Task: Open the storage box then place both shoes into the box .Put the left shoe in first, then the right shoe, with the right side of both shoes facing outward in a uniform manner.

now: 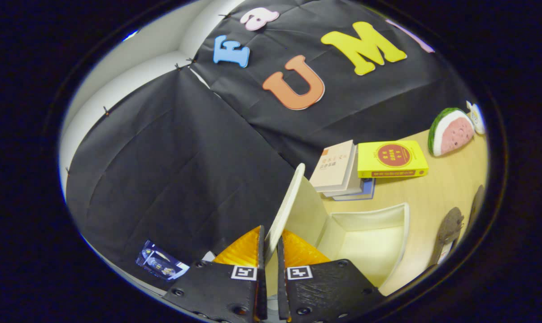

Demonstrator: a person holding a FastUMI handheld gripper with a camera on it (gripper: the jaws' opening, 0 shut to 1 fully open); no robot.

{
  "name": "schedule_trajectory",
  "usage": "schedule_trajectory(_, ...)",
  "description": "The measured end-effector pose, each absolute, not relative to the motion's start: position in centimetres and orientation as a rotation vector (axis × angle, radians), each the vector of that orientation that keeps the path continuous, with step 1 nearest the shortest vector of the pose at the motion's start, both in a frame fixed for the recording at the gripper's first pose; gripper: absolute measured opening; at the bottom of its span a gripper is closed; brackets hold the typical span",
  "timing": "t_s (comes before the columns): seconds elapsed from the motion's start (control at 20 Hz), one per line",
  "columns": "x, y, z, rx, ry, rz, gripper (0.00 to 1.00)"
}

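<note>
Two fingers of the gripper (pixel 270 251) nearly closed, pinching the raised lid (pixel 285 207) edge between them. Lid stands up, tilted, hinged to the open box (pixel 399 244) just ahead, its inside bare. Two dark shoes (pixel 448 231) lie on the table (pixel 437 193) beside the box, apart from it. Beyond: stacked books (pixel 338 168), a yellow book (pixel 391 159), then a watermelon slice (pixel 450 131) near the wall.
</note>
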State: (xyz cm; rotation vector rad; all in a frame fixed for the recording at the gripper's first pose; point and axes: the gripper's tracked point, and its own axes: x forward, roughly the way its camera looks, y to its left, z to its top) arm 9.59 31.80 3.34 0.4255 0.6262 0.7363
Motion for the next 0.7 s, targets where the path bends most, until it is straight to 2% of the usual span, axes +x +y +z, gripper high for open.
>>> schedule_trajectory(0.05,9.7,32.8,3.4,0.420,0.619,0.744,0.10)
schedule_trajectory(0.1,9.9,34.1,3.3,0.406,0.620,0.750,0.16)
schedule_trajectory(0.2,9.9,36.2,3.3,0.403,0.624,0.771,0.17)
schedule_trajectory(0.3,9.9,38.4,3.9,0.393,0.615,0.801,0.21)
schedule_trajectory(0.35,9.7,39.1,4.4,0.389,0.602,0.807,0.30)
schedule_trajectory(0.7,8.1,38.7,5.6,0.319,0.539,0.817,0.68)
